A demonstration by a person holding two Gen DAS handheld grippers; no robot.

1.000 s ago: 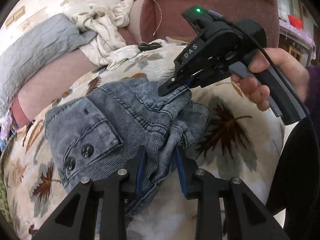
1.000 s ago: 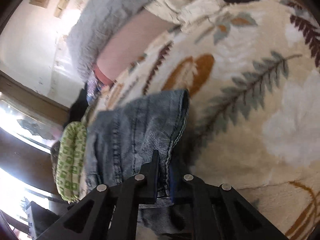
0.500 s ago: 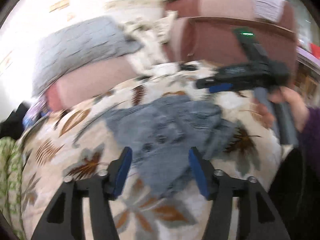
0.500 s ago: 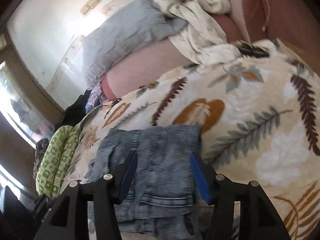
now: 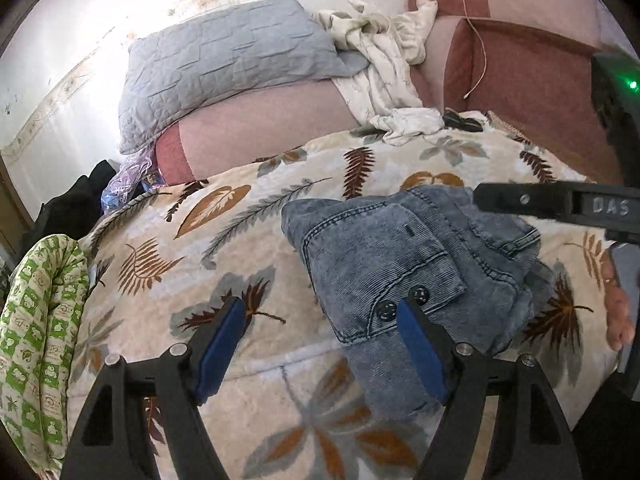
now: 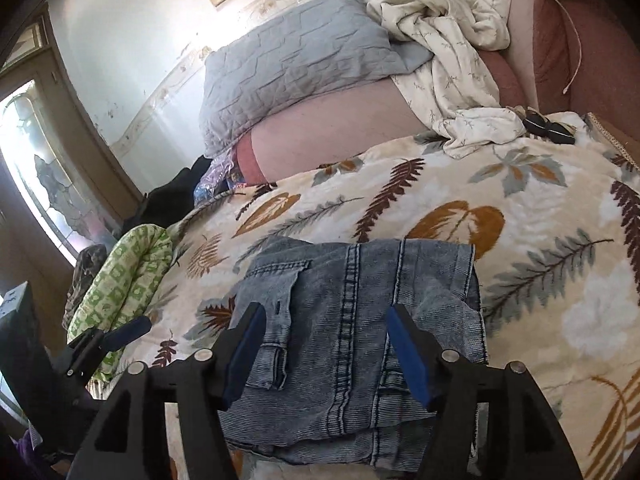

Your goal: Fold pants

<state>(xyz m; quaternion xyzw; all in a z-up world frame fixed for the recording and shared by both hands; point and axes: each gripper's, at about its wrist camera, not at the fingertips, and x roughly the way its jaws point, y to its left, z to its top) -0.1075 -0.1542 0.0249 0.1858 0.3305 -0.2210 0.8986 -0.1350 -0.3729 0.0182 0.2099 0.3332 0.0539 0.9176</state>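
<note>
Both grippers off the cloth; the faded blue denim pants lie folded into a compact bundle on the cream leaf-print blanket covering the bed, nothing pinched.

Left gripper: jaws wide, have just been opening; nothing between the blue pads except blanket; the bundle's near corner with the buttoned pocket flap sits just beside the right-hand pad, so the pants lie ahead and off to the right of this gripper's axis.

Right gripper: jaws wide, also just been opening; denim shows in the gap in the right wrist view, but the pads press on nothing; the bundle lies dead ahead and below, seams running away from the camera, so its long axis looks roughly in line with this gripper.

Key relation: right gripper is squarely over the bundle, left gripper is offset past its left edge; right is the nearer one for any further pinch. In the left wrist view the right gripper hangs over the far right corner of the pants, with the person's fingers on its handle.

Judgement: fold looks about done; layers stacked, edges fairly square at the far side, near end a bit lumpy. If another fold or a tidy is wanted, take the near hem from the right; left needs to shift right first.
</note>
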